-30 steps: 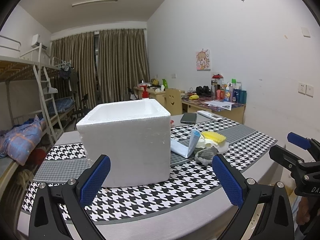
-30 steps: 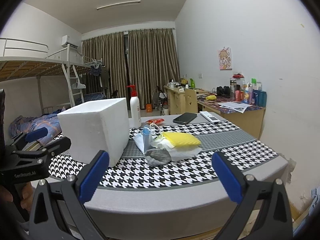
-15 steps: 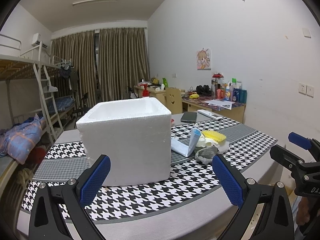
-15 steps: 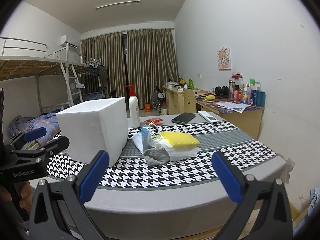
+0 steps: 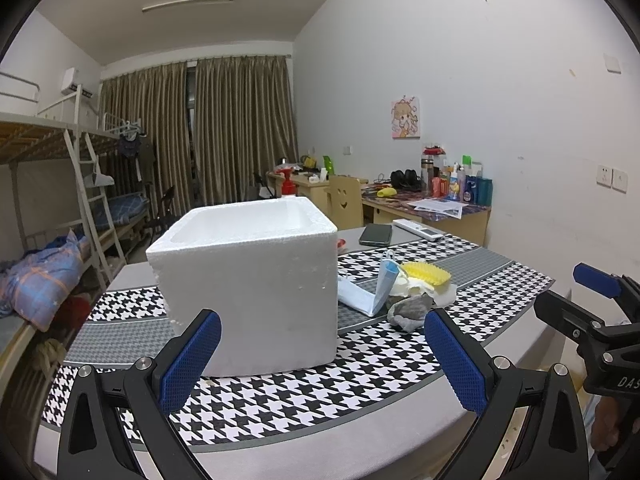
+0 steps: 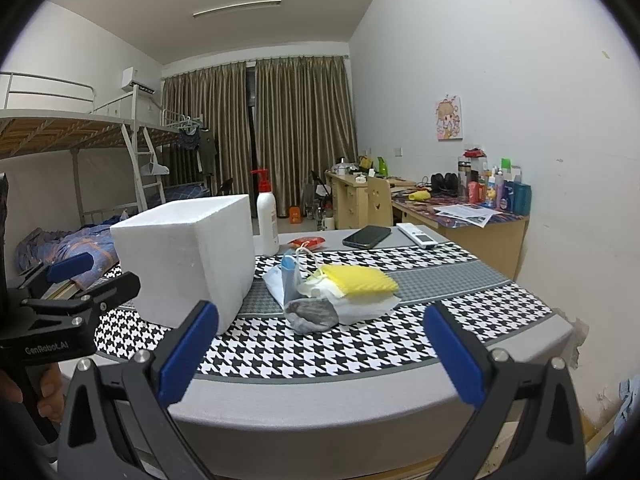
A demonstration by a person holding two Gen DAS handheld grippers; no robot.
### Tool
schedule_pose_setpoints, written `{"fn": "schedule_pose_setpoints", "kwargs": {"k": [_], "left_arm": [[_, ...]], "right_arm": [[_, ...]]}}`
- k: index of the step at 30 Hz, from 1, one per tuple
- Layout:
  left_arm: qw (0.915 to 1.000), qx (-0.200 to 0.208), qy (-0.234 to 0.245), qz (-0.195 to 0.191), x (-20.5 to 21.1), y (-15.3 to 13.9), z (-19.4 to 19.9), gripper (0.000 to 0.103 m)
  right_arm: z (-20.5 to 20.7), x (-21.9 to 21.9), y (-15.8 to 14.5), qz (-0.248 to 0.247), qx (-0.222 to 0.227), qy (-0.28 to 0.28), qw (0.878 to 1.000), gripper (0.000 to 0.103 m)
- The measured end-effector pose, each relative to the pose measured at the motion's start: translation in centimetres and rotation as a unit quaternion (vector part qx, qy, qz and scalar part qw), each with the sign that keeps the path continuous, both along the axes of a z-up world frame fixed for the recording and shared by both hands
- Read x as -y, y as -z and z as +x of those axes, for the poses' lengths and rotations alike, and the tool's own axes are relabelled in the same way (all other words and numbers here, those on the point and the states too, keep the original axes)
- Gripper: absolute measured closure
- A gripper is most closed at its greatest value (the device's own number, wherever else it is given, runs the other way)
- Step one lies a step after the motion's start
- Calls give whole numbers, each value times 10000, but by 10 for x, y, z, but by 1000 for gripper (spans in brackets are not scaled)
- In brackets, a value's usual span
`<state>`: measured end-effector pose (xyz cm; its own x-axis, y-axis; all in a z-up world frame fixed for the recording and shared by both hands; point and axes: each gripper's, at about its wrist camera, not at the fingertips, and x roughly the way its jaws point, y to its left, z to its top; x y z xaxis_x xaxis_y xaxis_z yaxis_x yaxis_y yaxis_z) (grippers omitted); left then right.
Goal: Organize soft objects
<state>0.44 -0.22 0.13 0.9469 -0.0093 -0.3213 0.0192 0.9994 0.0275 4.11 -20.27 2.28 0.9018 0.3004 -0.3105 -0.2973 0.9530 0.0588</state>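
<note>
1. Nearest, the left gripper [image 5: 322,354] hangs short of the table [image 5: 320,436] edge, jaws spread wide with nothing between them.
2. The right gripper [image 6: 320,354] does the same on its own side, wide apart and empty, aimed at the pile.
3. A houndstooth runner [image 6: 360,352] covers the table top.
4. On the runner stands a white foam box [image 5: 256,280], top open, straight ahead of the left gripper.
5. Just right of the box lies the pile of soft things, all touching: a grey sock [image 6: 314,314] at the front, a blue face mask [image 6: 286,280] propped up, a yellow sponge [image 6: 360,278] on top of white cloths [image 6: 362,304].
6. Further back are a pump bottle [image 6: 267,216], a phone [image 6: 367,236] and a remote [image 6: 416,235].
7. Beyond the table are desks, a bunk bed and curtains.
8. Judgement: nothing looks sorted yet; this seems to be the approach. The next move likely calls for the right gripper to drop onto the sock, pinch it, and carry it over the box's open top.
</note>
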Motion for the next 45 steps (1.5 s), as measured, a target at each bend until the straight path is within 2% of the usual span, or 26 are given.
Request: {"fn": "schedule_pose_setpoints", "kwargs": {"k": [9,24,32,41,45], "left_arm": [[9998,-154,149,-7,5,5,18,1],[9969,-591,520,-2,24,18,71,1],[9961,-785,415,1,23,25,99,1],[9962,-865,71,26,15,23,132,1],[9956,-909,208,131,25,23,137,1]], "right_arm": [[14,3,4,-1,-76,34,10000,0],[59,20,18,-9,-501,213,9985,0],[82,24,21,-46,-691,171,9975,0],[110,23,26,-56,-845,54,9964,0],[126,22,28,-110,-943,32,9955,0]]}}
